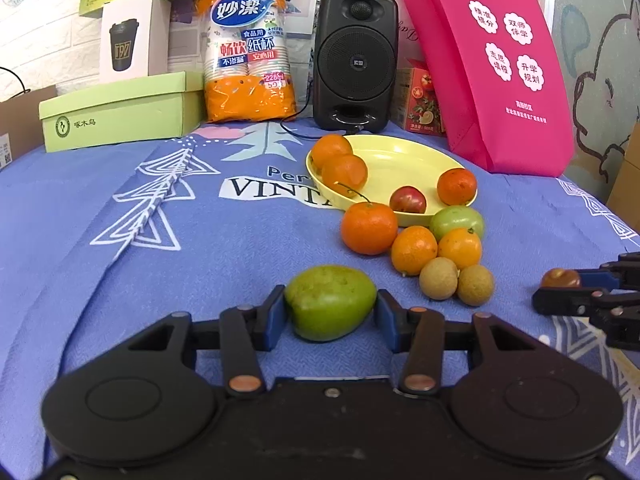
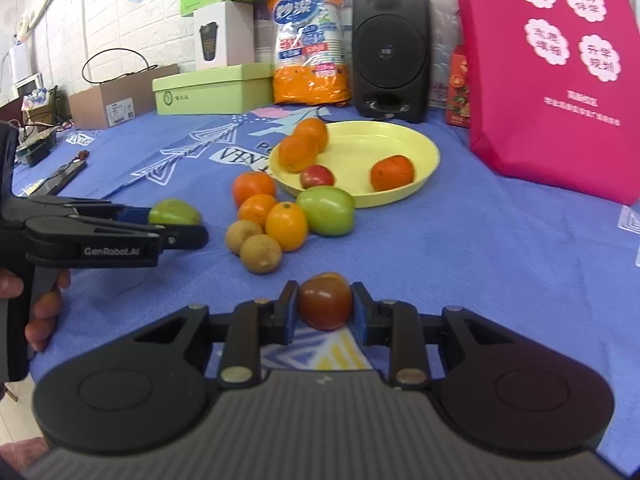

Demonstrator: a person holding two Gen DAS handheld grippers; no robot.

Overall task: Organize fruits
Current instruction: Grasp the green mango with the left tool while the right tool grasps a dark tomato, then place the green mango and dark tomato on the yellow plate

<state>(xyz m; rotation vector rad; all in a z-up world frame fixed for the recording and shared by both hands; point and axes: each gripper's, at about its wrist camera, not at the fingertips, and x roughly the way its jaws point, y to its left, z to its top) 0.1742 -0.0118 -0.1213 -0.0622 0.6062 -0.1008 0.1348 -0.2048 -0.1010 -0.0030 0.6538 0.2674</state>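
Observation:
My left gripper (image 1: 331, 312) is shut on a green mango-shaped fruit (image 1: 331, 302), just above the blue cloth; it also shows in the right wrist view (image 2: 175, 213). My right gripper (image 2: 325, 306) is shut on a dark red-brown tomato (image 2: 325, 300), seen at the right in the left wrist view (image 1: 560, 279). A yellow plate (image 1: 394, 160) holds three oranges and a small red fruit (image 1: 407, 199). In front of it lie three oranges (image 1: 369, 227), a green tomato (image 1: 457, 219) and two brown longans (image 1: 438, 279).
At the back stand a black speaker (image 1: 355, 60), an orange pack of paper cups (image 1: 248, 48), a green shoebox (image 1: 120, 112) and a pink bag (image 1: 496, 68). A speaker cable (image 1: 296, 130) runs by the plate. A cardboard box (image 2: 120, 94) sits far left.

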